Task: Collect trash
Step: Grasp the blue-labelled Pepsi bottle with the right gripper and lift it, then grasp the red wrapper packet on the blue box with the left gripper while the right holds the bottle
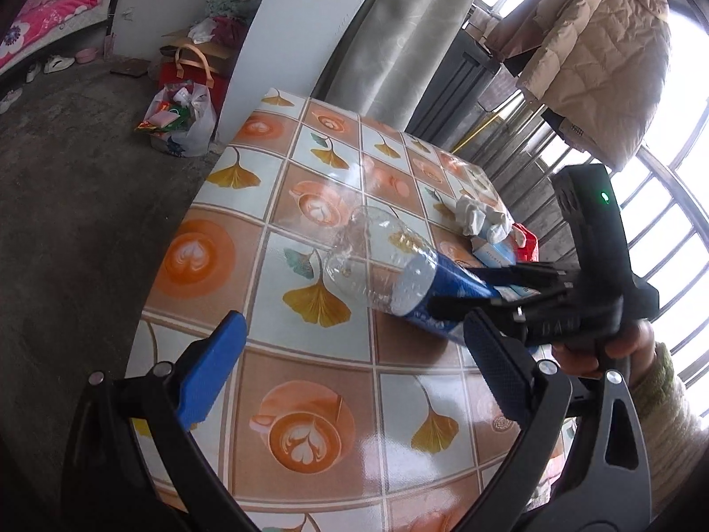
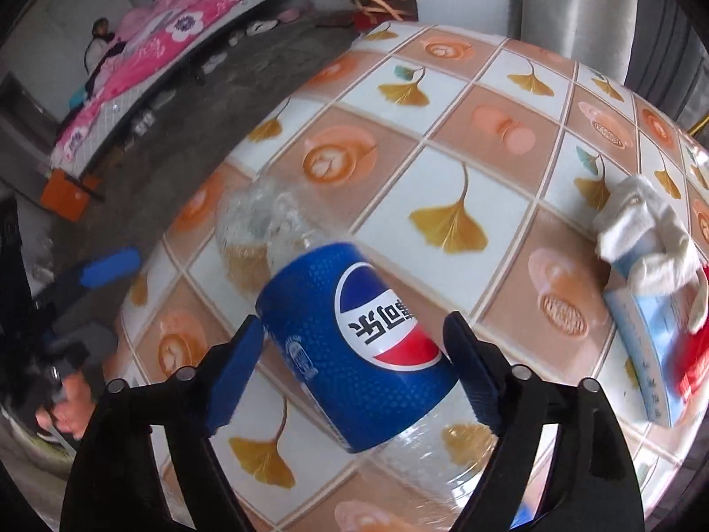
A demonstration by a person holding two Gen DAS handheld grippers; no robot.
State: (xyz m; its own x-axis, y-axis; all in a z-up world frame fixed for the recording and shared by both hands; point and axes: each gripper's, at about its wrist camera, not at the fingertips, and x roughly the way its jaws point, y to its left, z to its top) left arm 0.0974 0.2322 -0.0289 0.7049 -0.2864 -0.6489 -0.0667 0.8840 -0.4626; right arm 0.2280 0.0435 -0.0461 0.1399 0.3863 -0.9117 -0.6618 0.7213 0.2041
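Note:
A clear plastic bottle (image 1: 376,266) with a blue cola label (image 2: 310,310) lies on its side on the tiled-pattern table (image 1: 310,399). My right gripper (image 2: 354,332) straddles the label from above, and both blue pads touch its sides. From the left wrist view the right gripper (image 1: 461,290) is seen clamped over the labelled end, with a hand (image 1: 620,346) holding it. My left gripper (image 1: 354,326) hovers open over the near part of the table, short of the bottle, with nothing between its fingers. One of its blue fingers (image 2: 111,266) shows at the left of the right wrist view.
Crumpled white tissue (image 2: 642,230) lies on a light-blue box (image 2: 638,341) beside a red packet (image 2: 695,368) at the table's right edge. A white plastic bag (image 1: 181,119) full of wrappers sits on the floor beyond the table. A curtain and a window grille stand behind.

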